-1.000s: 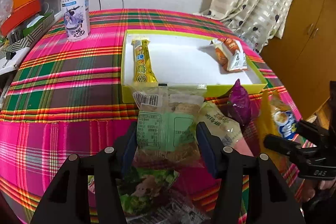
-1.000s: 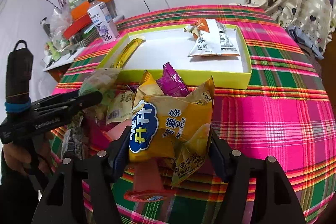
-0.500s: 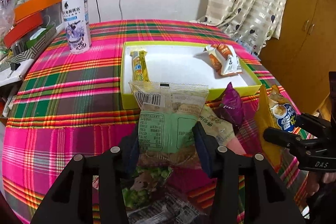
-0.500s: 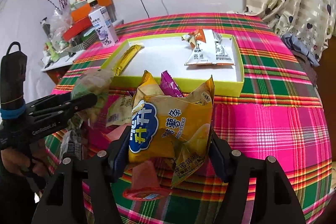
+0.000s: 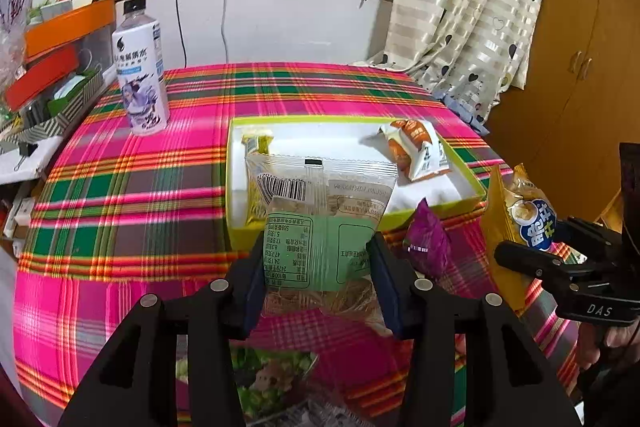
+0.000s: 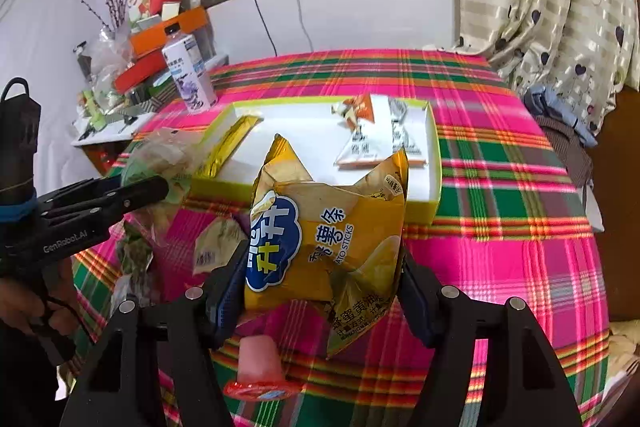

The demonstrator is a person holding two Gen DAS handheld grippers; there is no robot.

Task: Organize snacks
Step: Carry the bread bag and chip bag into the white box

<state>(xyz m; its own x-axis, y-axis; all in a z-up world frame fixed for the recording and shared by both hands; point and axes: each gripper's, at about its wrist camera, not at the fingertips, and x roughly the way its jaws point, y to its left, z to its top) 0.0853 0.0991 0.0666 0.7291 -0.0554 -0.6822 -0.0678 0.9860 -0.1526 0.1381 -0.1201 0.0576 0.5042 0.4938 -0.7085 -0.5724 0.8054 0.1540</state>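
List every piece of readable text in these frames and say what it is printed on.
"DAS": body of the right gripper.
"GenRobot.AI": body of the left gripper.
"ATO STICKS", cut off by a fold: yellow chip bag, beside large Chinese characters.
Clear packet: barcode and green table, upside down, too small to read.
Bottle: Chinese label, blurred.
Orange-white packets: illegible.

My left wrist camera looks forward and down along its gripper fingers (image 5: 256, 279), close over the plaid tablecloth (image 5: 120, 203), facing the barred window. My right wrist camera faces the same way from the right. Both share the yellow-rimmed tray (image 5: 470, 193) (image 6: 436, 183), the bottle (image 5: 140, 79) (image 6: 188, 75) and each other's gripper.
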